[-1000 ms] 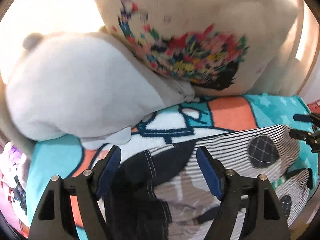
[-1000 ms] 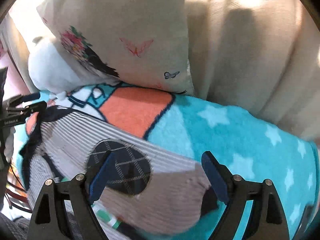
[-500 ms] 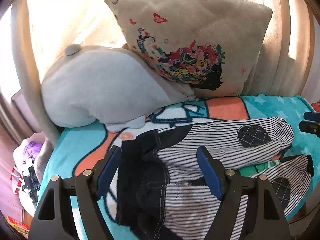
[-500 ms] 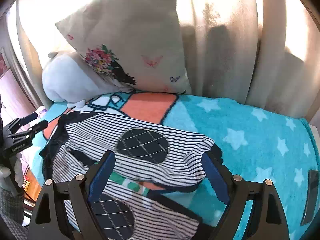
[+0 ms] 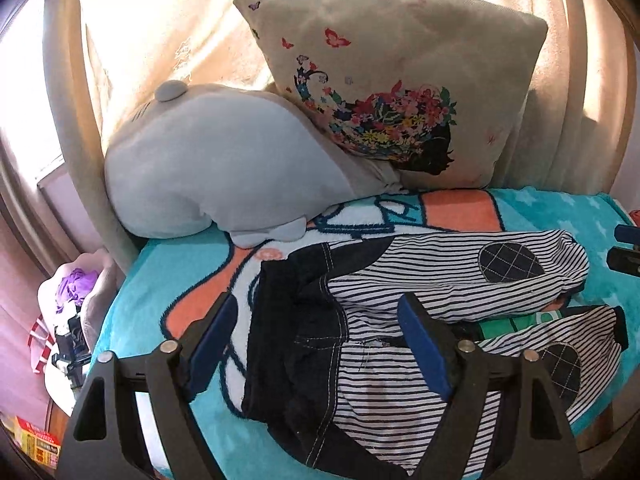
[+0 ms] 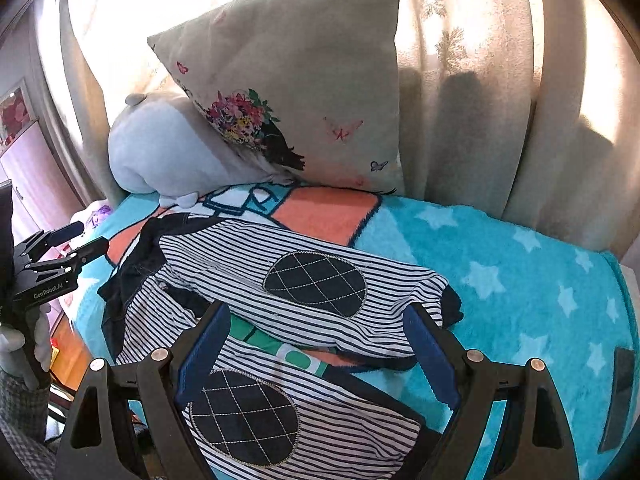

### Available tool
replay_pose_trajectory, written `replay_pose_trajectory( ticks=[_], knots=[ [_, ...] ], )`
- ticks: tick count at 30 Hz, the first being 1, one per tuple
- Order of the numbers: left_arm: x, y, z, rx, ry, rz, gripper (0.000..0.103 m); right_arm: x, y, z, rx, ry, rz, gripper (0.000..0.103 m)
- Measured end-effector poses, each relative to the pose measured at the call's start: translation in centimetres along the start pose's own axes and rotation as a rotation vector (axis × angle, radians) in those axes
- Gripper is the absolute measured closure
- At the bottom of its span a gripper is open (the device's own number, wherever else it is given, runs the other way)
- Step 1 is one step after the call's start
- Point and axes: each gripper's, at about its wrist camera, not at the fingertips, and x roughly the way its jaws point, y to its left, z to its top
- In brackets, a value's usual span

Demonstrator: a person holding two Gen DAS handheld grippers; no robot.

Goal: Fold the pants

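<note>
Left hand-held gripper (image 5: 320, 344): your jaws stand apart, have just been opening wider, and hover over the dark waistband end of the pants (image 5: 420, 320) with no cloth pinched between the pads. Right hand-held gripper (image 6: 316, 348): your jaws are likewise apart and empty, hanging above the two leg ends. The striped pants lie spread on the star-printed blanket (image 6: 520, 264) of the bed, one leg over the other at a slight angle, a quilted knee patch (image 6: 316, 282) facing up on each.

To fold well, you likely should line up the legs first, then pinch waistband and cuffs at matching edges so that the fold falls square.

Hidden or unclear: the near hem runs behind your right fingers and off the lower edge; the waistband bunches darkly, its layers hard to separate; a green-and-white strip (image 6: 280, 346) between the legs cannot be identified. A plush toy (image 5: 224, 168) and a printed cushion (image 5: 392, 84) crowd the far side.
</note>
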Motion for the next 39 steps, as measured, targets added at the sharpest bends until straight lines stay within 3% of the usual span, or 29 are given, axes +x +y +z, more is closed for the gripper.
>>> replay_pose_trajectory(
  ticks=[4,7,12,18,22,28,31,33,34,35,36,37,39],
  knots=[
    [1.8,-0.2,0.9,-0.009,0.051,-0.065,0.021,1.3,-0.8,0.1,-0.006,0.018,-0.005,0.012],
    [4.2,-0.7,2.2,0.041,0.086,-0.139,0.021,3.1,-1.9,0.7,-0.009,0.062,0.008,0.012],
    [11.0,-2.1,5.0,0.143,0.196,-0.211,0.021,7.1,-4.5,3.2,-0.024,0.138,0.043,0.012],
    [18.5,-2.8,6.7,0.177,0.344,-0.341,0.021,13.5,-6.0,6.2,-0.1,0.249,0.06,0.012],
    [20.7,-3.3,6.7,0.24,0.37,-0.386,0.021,17.0,-6.0,6.6,-0.139,0.315,0.092,0.012],
    [21.0,-4.0,6.7,0.364,0.335,-0.433,0.021,18.8,-4.9,5.9,-0.21,0.345,0.124,0.014],
    [20.7,-4.5,6.4,0.399,0.318,-0.443,0.02,18.6,-3.7,5.6,-0.262,0.339,0.109,0.026],
    [19.9,-5.2,6.0,0.406,0.306,-0.449,0.035,18.2,-2.9,5.5,-0.293,0.335,0.118,0.045],
    [19.3,-5.6,5.9,0.408,0.298,-0.469,0.061,18.0,-2.6,5.4,-0.298,0.335,0.13,0.062],
    [18.8,-5.7,5.9,0.414,0.29,-0.477,0.075,17.7,-2.2,5.2,-0.303,0.338,0.146,0.074],
    [18.4,-5.9,5.9,0.419,0.292,-0.497,0.094,17.6,-2.0,5.2,-0.309,0.339,0.149,0.079],
    [18.0,-6.1,5.8,0.418,0.289,-0.498,0.095,17.5,-1.8,5.1,-0.306,0.339,0.154,0.09],
    [17.7,-6.0,5.9,0.417,0.265,-0.475,0.095,17.0,-2.0,5.2,-0.279,0.334,0.15,0.095]
  ],
)
